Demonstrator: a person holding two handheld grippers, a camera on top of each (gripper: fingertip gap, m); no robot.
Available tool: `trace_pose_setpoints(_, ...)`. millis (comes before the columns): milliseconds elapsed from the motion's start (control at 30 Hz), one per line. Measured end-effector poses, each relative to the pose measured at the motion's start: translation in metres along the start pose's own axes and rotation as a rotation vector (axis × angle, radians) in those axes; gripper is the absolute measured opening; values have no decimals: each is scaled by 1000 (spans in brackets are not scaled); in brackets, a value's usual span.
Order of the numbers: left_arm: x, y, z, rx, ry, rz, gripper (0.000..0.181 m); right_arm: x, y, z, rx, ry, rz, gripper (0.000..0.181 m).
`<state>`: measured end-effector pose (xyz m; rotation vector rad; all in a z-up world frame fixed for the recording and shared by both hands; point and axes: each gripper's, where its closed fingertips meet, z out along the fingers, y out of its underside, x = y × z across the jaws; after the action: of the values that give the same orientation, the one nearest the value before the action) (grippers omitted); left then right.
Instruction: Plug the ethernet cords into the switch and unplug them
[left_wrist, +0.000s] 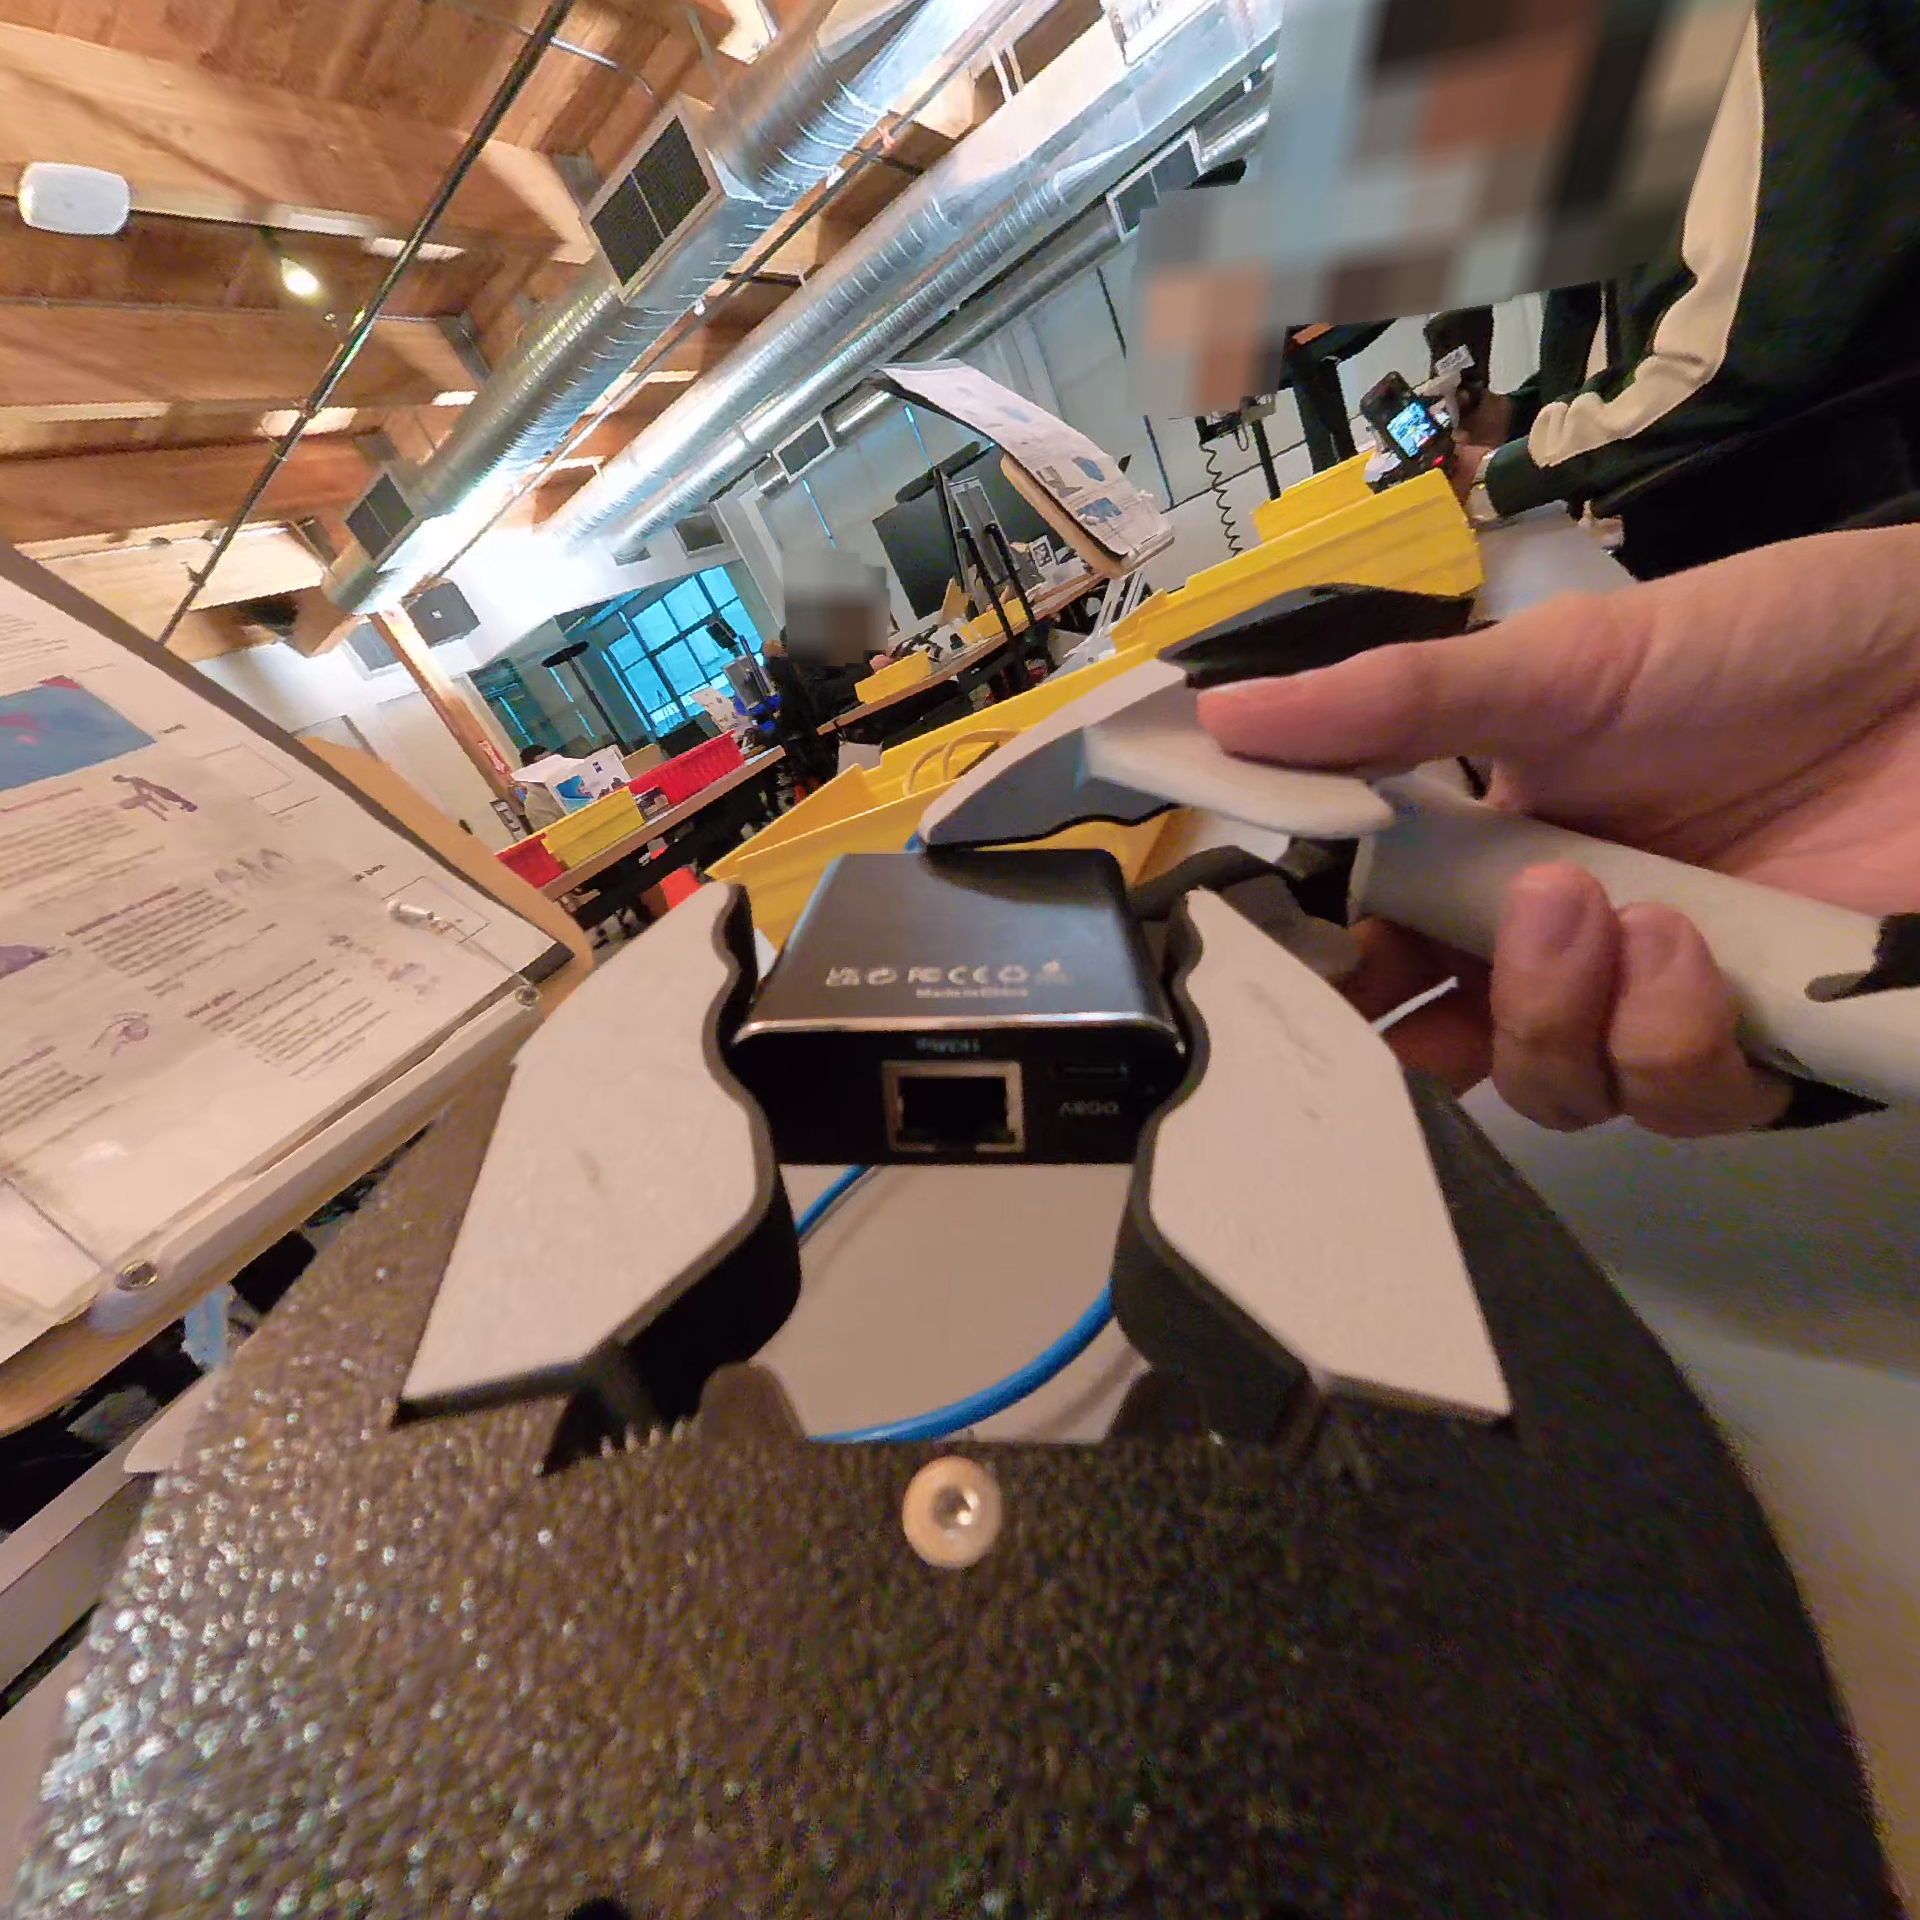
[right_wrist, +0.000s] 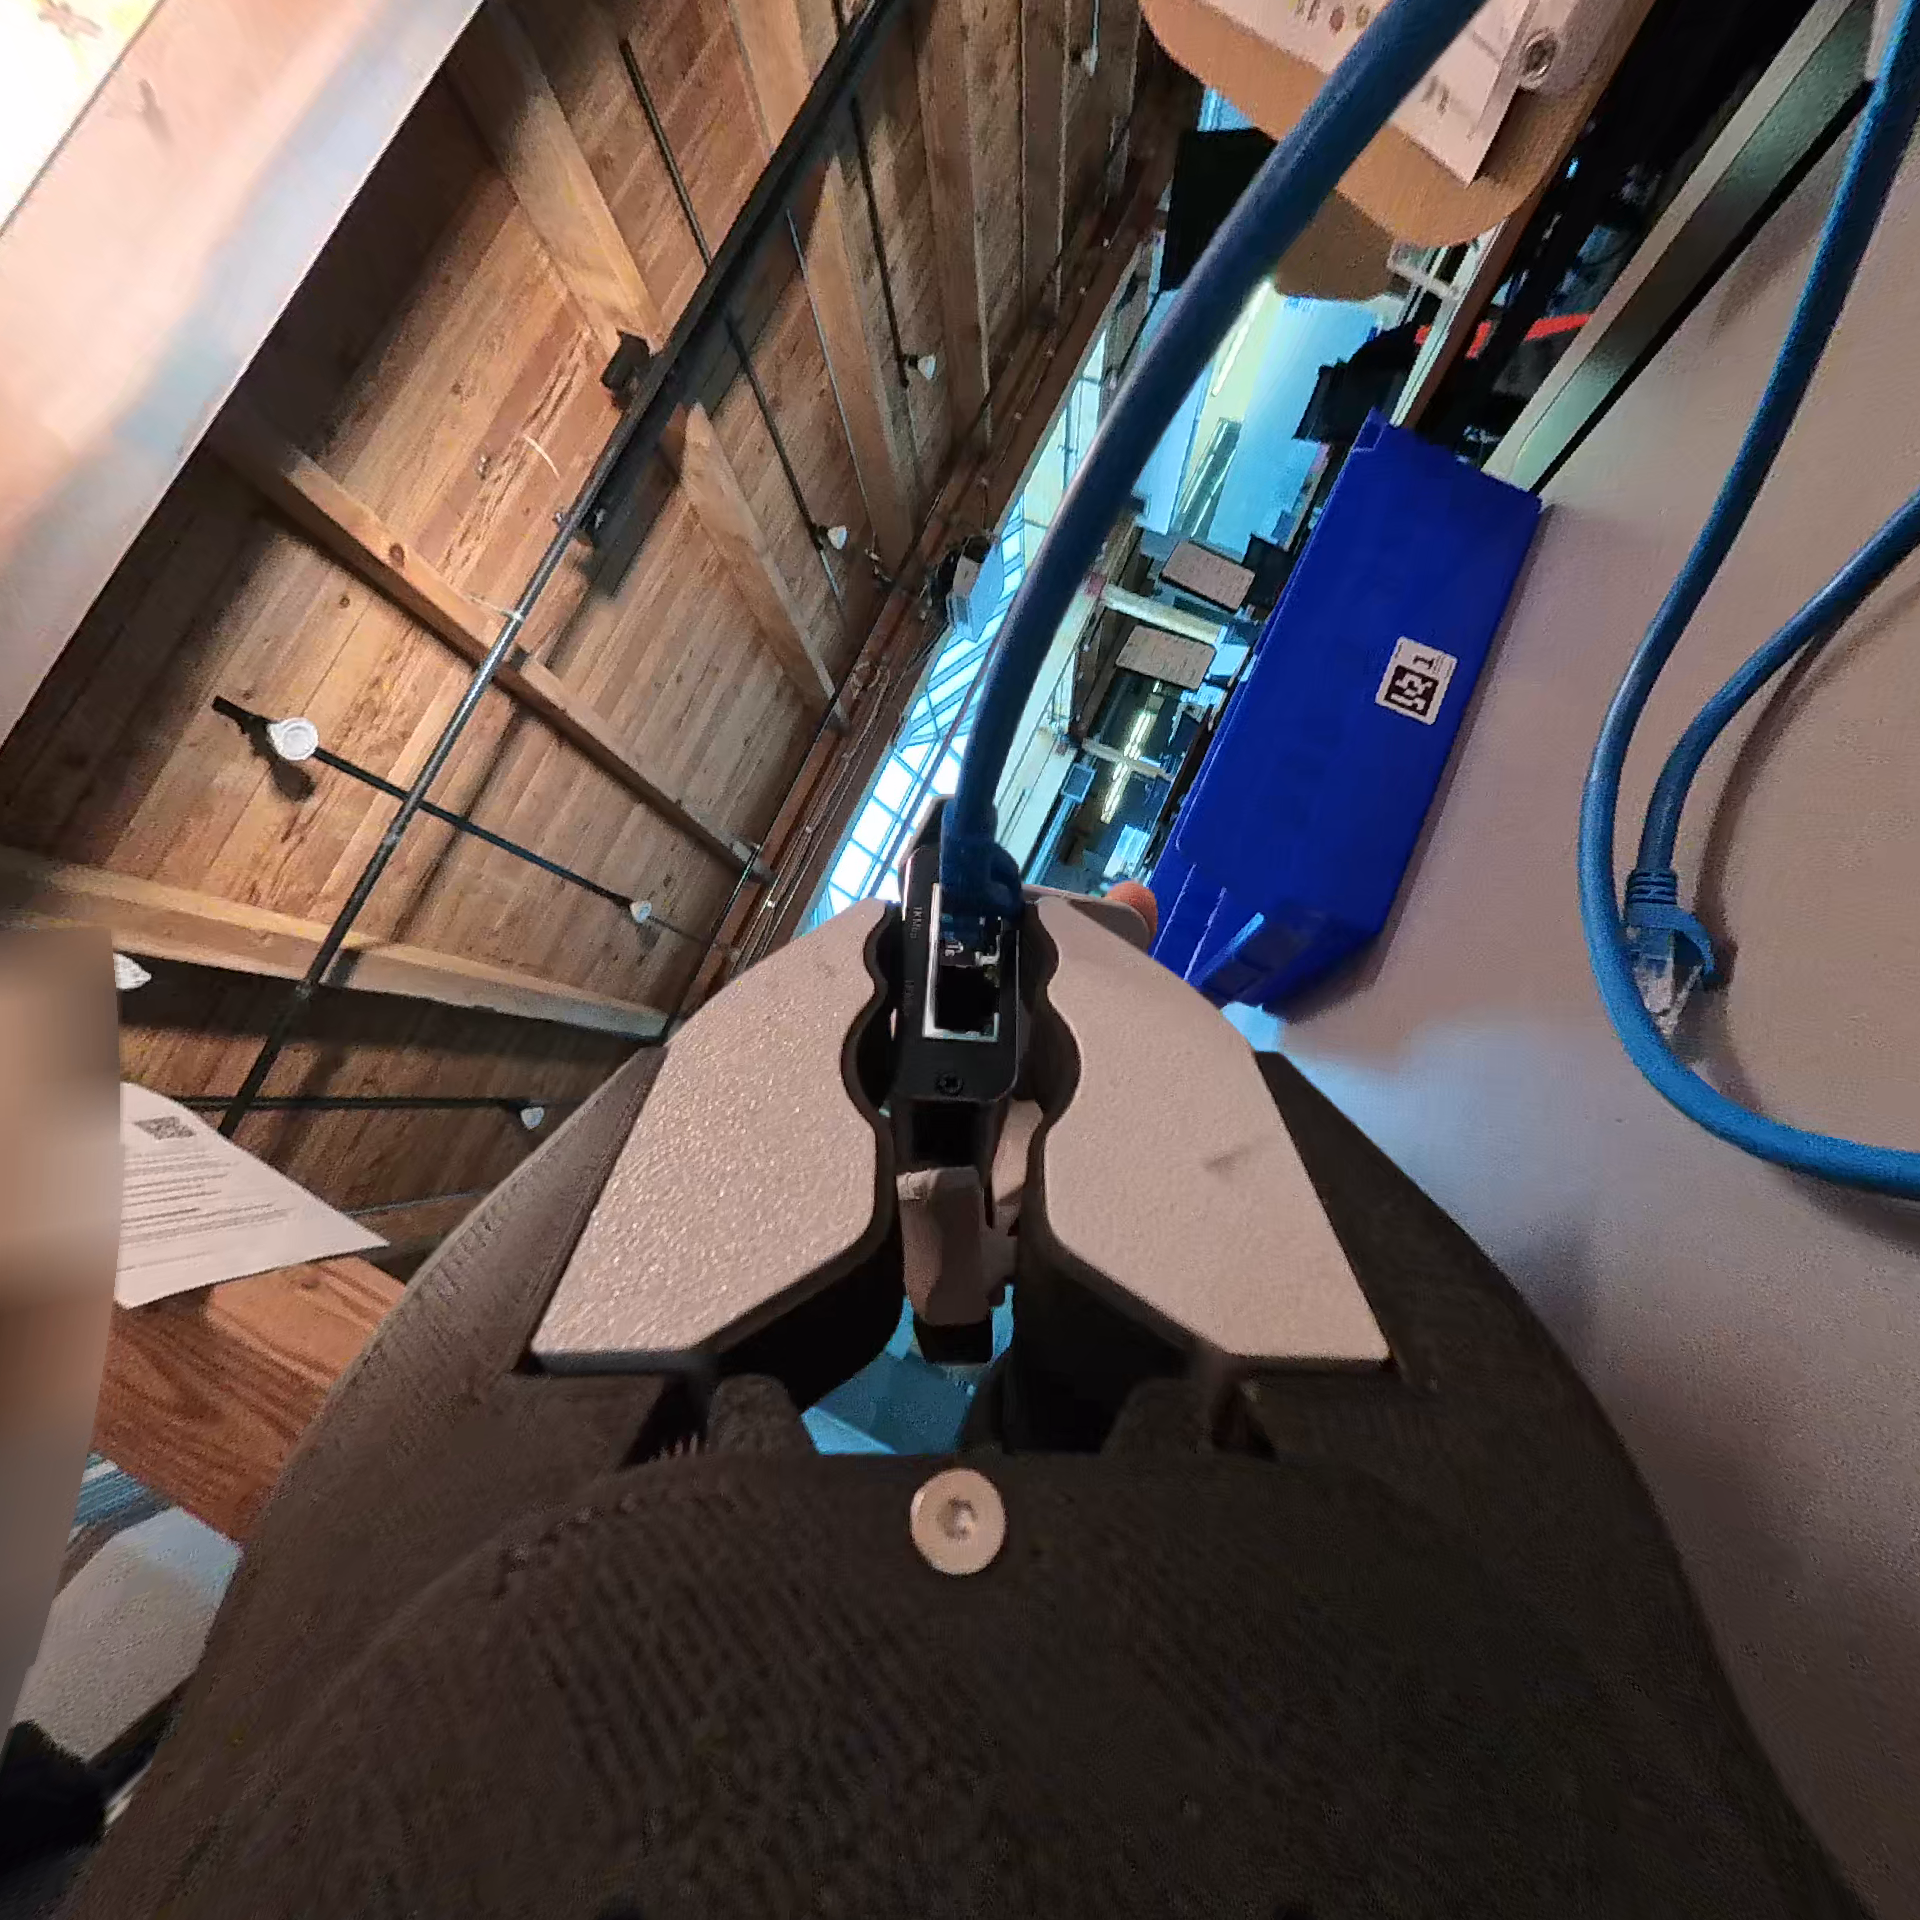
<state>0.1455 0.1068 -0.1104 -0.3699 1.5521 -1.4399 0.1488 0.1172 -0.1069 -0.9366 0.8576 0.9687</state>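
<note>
Both grippers hold one small black switch (left_wrist: 951, 997) in the air, each from an opposite end.

In the left wrist view the left gripper (left_wrist: 956, 1049) clamps its fingers on the switch's sides; the long axis runs away from the camera, and an empty port faces it. The right gripper (right_wrist: 956, 997) pinches the far end with narrow fingers, where a blue cord (right_wrist: 1091, 499) is plugged in beside a free port. Another blue cord (right_wrist: 1662, 935) lies on the table (right_wrist: 1558, 1143). I cannot tell what the blue bin (right_wrist: 1340, 748) contains.
</note>
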Motion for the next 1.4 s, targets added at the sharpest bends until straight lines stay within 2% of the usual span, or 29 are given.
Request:
trace_pose_setpoints(133,-1,0,4,-14,-50,28,75,0,-5,-1,81,9,18,20)
trace_pose_setpoints(233,-2,-3,6,-5,-74,23,75,0,-8,-1,129,-18,54,14)
trace_pose_setpoints(367,-2,-3,4,9,-62,-3,75,0,-7,0,111,-33,38,14)
trace_pose_setpoints(600,1,3,9,-46,-84,68,75,5,-12,-2,143,-62,92,14)
trace_pose_setpoints(767,-1,7,8,-60,-82,59,75,7,-12,0,120,-77,86,14)
trace_pose_setpoints(967,-2,14,10,-99,-109,83,75,6,-13,1,97,-105,13,14)
trace_pose_setpoints(1100,-5,12,11,-99,-130,60,74,-3,-15,3,108,-93,-115,14)
trace_pose_setpoints(1400,-13,18,12,-159,-187,20,75,0,-18,10,93,-77,-197,14)
